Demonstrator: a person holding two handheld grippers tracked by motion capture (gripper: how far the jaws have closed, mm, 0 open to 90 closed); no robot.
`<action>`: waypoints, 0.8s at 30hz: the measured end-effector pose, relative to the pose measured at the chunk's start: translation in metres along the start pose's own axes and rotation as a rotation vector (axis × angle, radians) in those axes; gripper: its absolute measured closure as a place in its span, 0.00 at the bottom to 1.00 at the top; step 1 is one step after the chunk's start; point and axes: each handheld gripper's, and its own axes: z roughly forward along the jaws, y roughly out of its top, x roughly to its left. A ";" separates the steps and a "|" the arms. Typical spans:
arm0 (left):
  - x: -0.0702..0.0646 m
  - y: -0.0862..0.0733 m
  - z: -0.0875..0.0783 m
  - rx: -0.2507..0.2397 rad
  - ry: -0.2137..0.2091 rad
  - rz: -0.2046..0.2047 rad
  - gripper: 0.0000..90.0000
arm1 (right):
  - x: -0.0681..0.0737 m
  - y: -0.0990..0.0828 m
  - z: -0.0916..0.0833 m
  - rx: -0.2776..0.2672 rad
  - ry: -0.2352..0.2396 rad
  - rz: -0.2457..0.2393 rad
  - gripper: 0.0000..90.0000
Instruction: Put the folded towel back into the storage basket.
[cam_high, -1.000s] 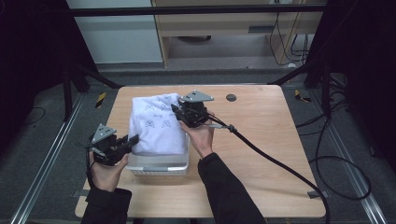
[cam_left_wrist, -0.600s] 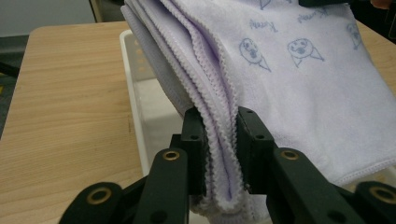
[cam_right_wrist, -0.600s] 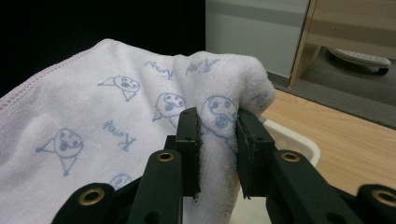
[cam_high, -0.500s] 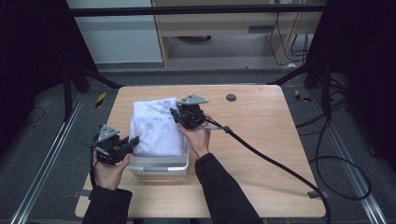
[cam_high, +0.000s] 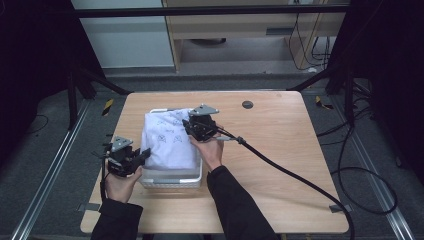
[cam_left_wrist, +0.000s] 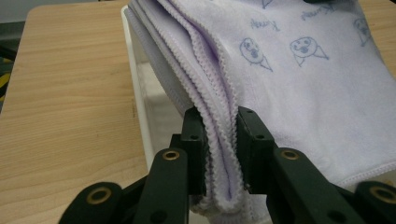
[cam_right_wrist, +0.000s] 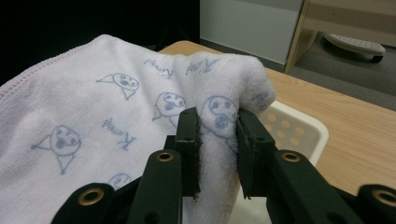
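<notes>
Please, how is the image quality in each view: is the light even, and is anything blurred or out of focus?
High view: soft, table evenly lit, surroundings dark. Left gripper view: towel hem sharp between the jaws, far prints slightly soft. Right gripper view: towel fold sharp, basket and the background blurred, upper left black.

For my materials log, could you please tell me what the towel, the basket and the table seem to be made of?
Towel: soft pale lilac terry or microfibre cloth, judging by its fuzzy nap, stitched scalloped edges and printed cartoon faces. Basket: probably white moulded plastic, smooth, slightly glossy, with round holes. Table: light wood or wood-look laminate with a matt grain pattern; which one cannot be told.
</notes>
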 end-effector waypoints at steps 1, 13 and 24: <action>0.000 -0.001 0.001 0.003 0.002 0.002 0.82 | 0.000 -0.001 0.001 0.003 -0.002 -0.002 0.81; -0.002 -0.007 0.013 0.038 0.007 0.021 0.82 | 0.002 -0.013 0.008 0.042 -0.036 -0.008 0.80; 0.000 -0.010 0.022 0.063 0.010 0.017 0.81 | 0.001 -0.021 0.014 0.063 -0.042 -0.010 0.80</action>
